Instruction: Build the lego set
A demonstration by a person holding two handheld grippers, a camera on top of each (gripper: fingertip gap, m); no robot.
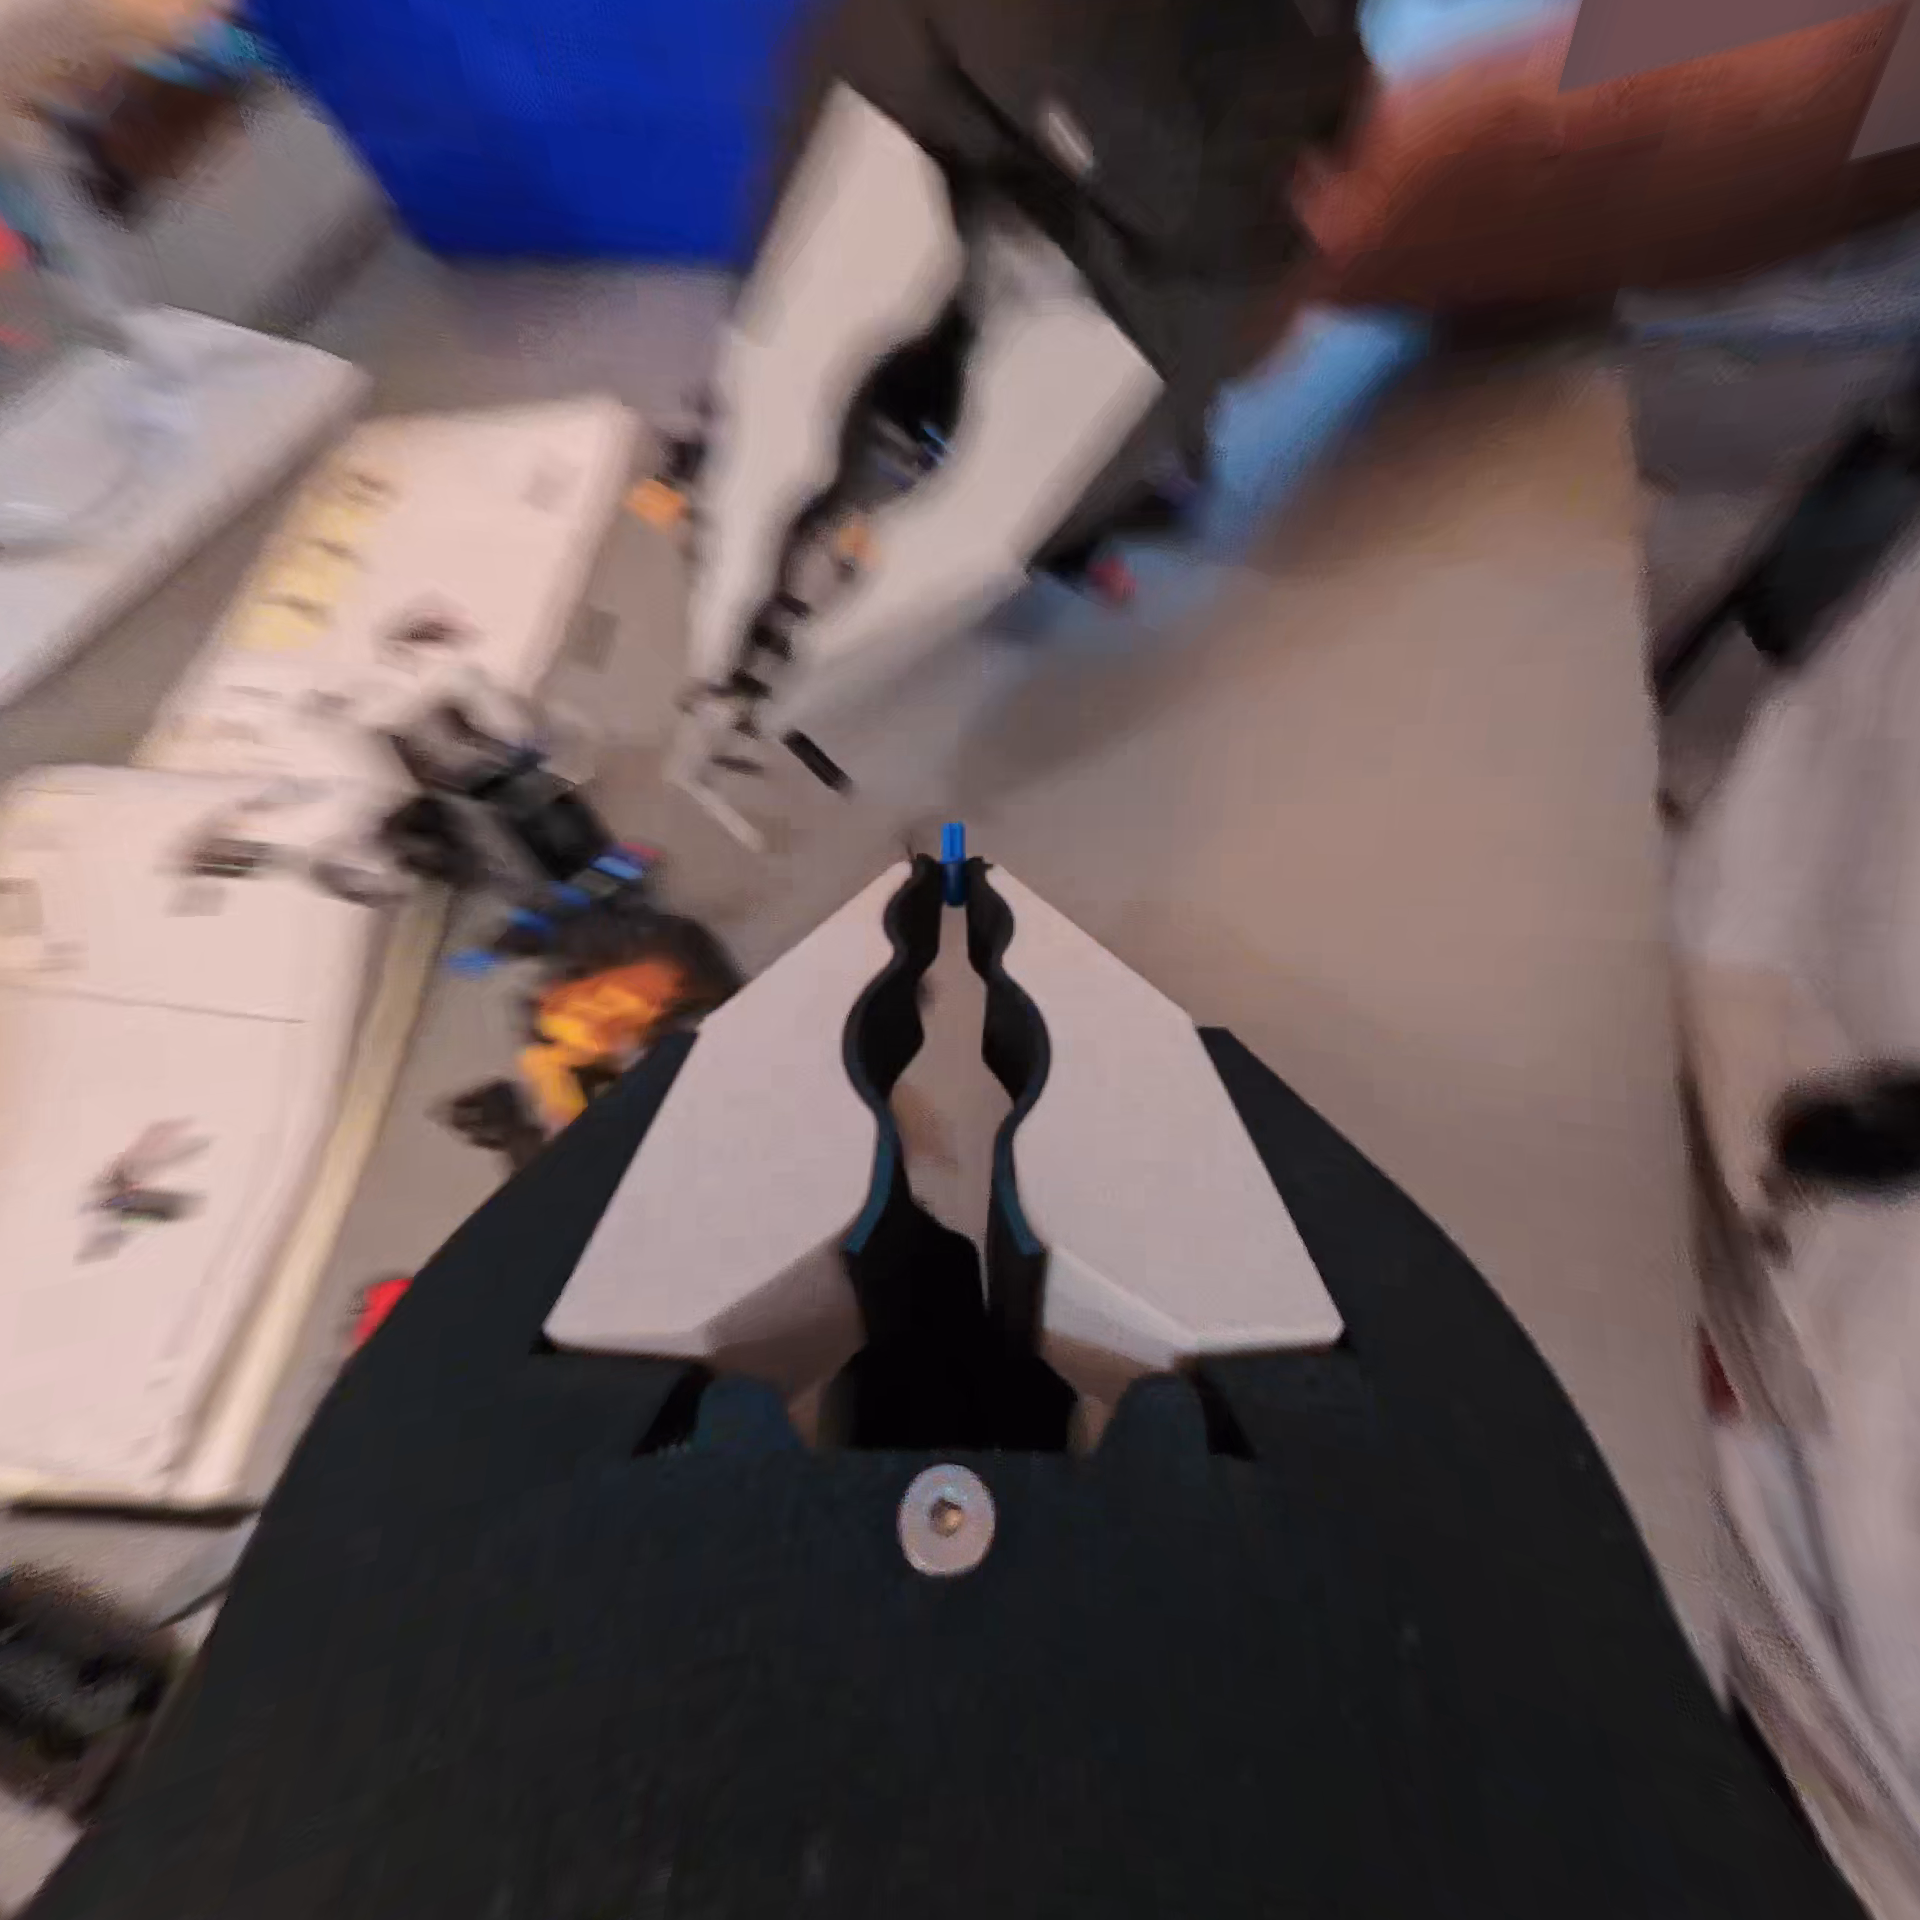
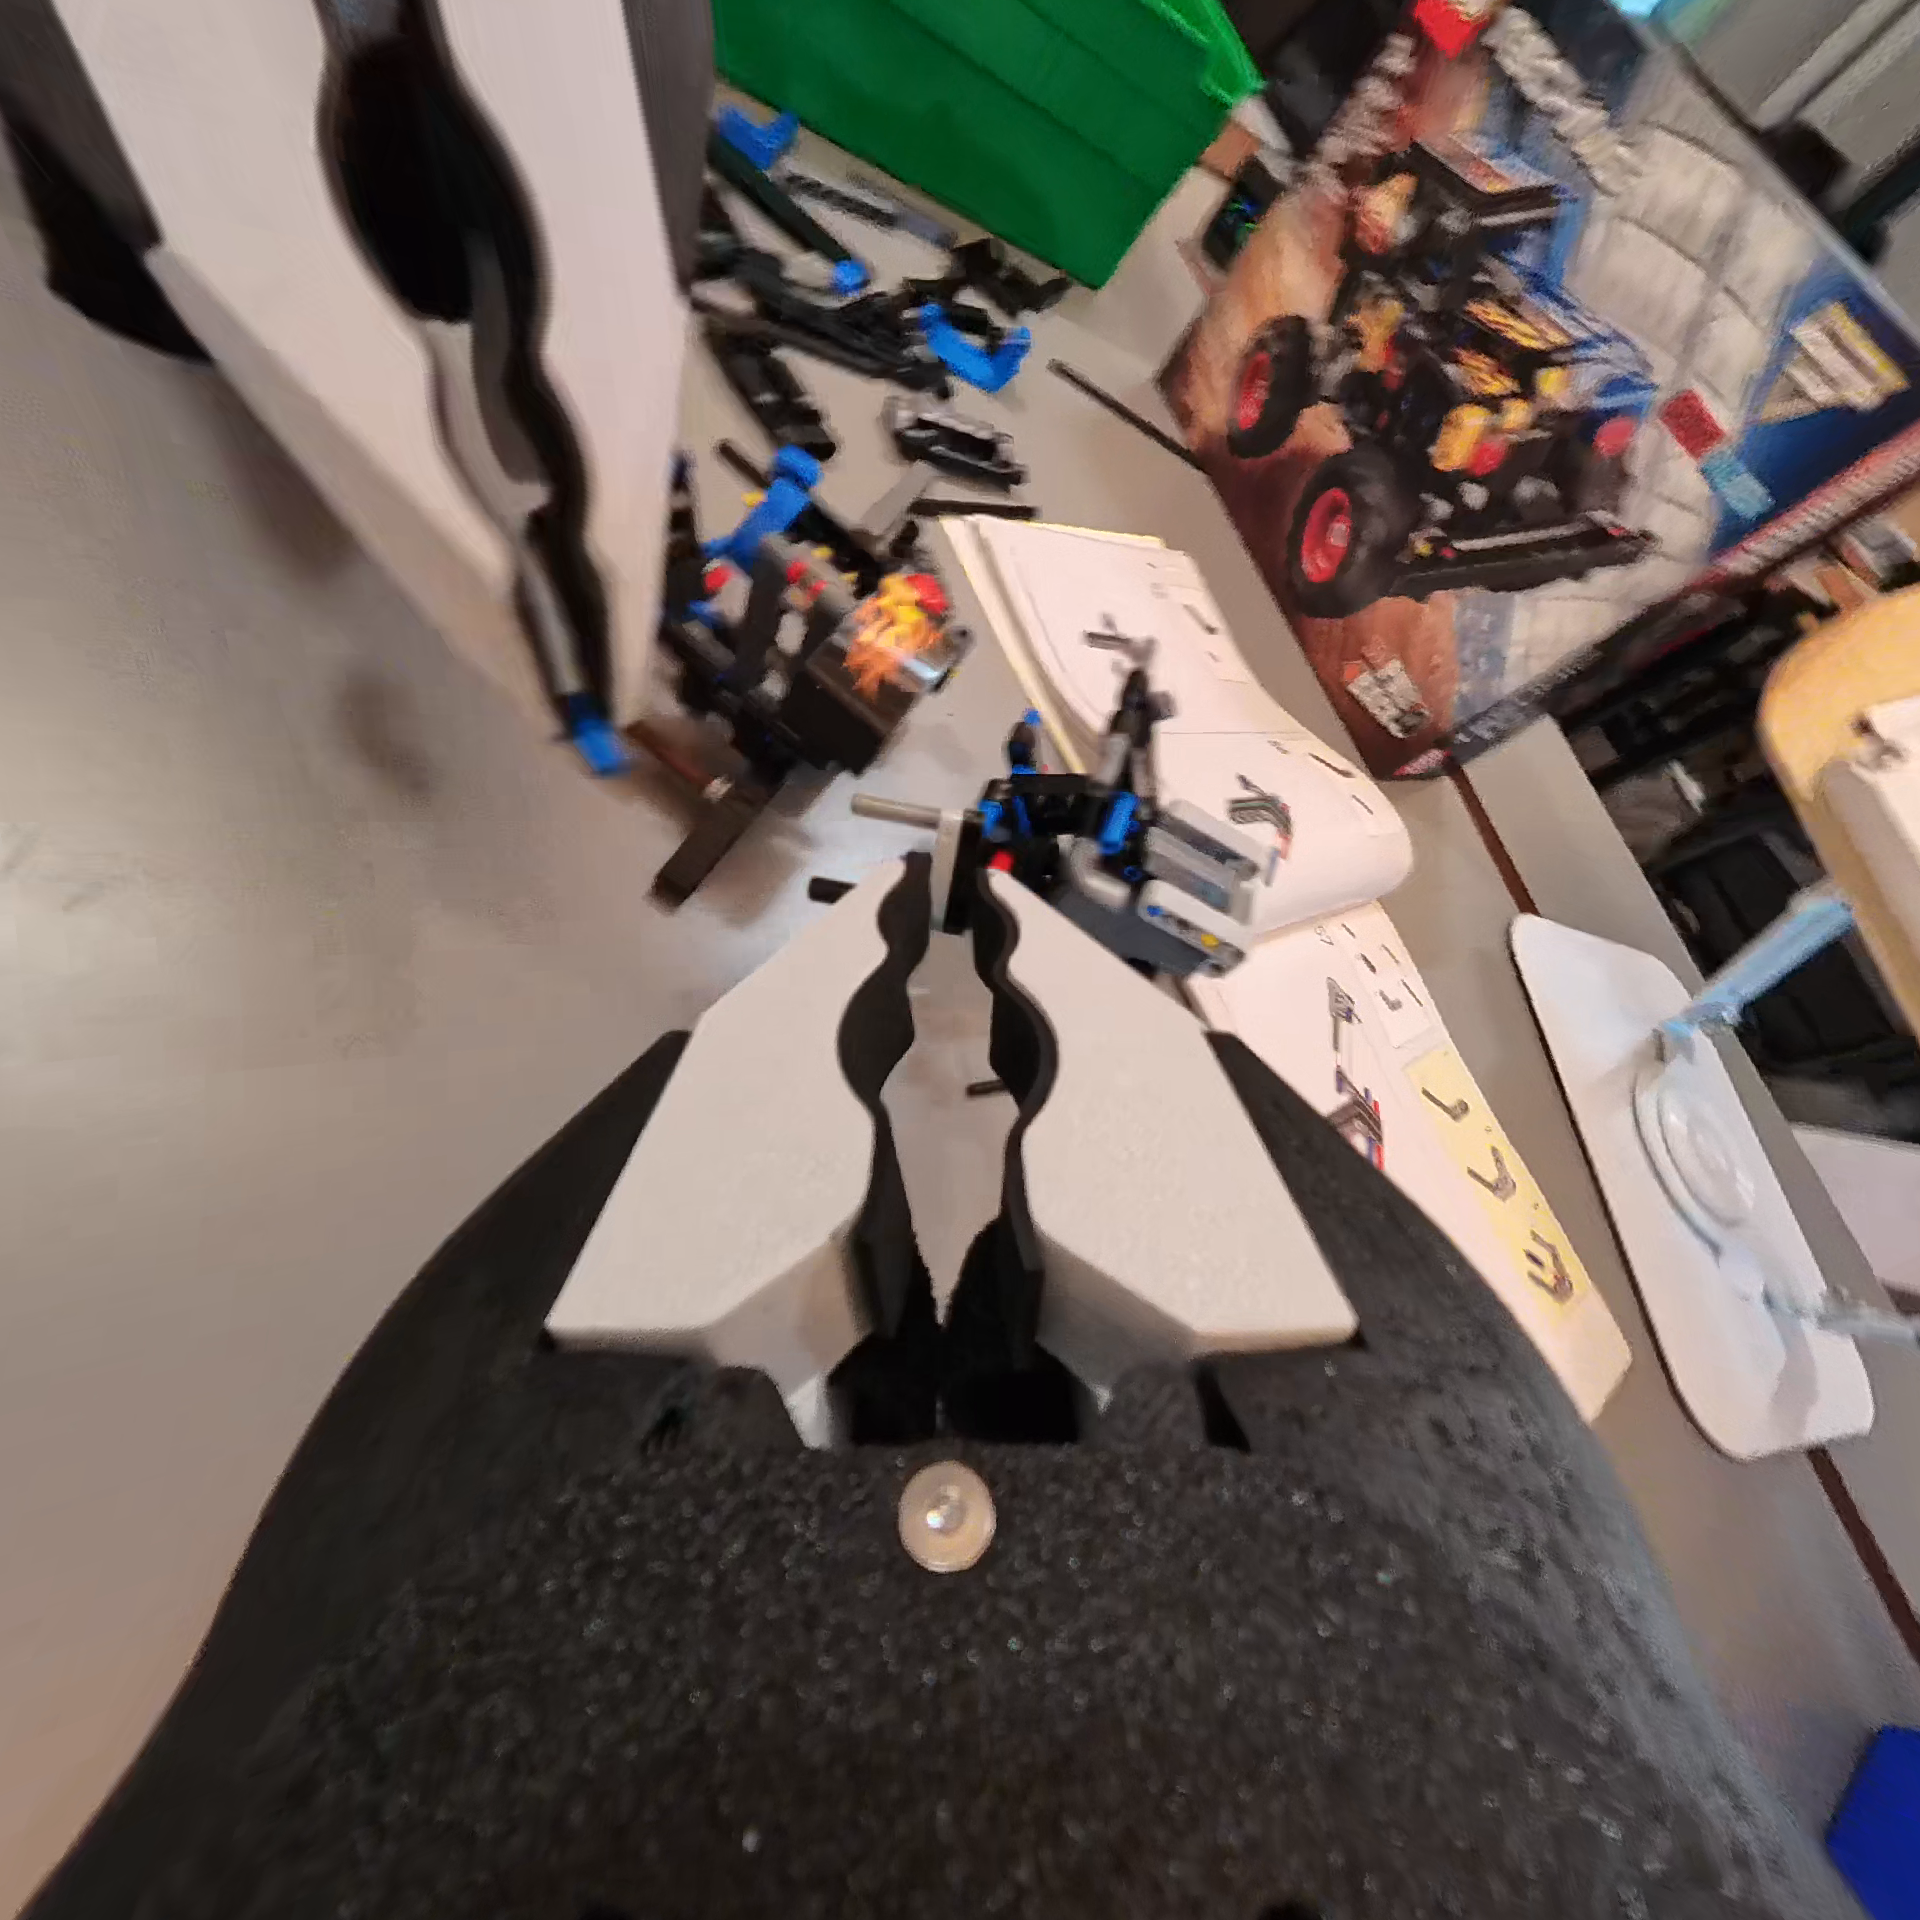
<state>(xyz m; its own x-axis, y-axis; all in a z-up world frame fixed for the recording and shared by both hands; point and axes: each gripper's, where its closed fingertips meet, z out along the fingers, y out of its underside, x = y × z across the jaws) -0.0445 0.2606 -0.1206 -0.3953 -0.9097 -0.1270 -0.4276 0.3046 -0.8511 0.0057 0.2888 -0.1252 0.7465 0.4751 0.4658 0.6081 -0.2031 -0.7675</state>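
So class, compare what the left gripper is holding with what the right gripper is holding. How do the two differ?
The left gripper pinches a single tiny blue pin; the right gripper clamps a built sub-assembly of many pieces. The blue pin is one colour; the sub-assembly mixes black, grey and blue. The pin barely pokes past the fingertips; the sub-assembly juts far beyond them. Both are gripped at the very tips and held off the table.
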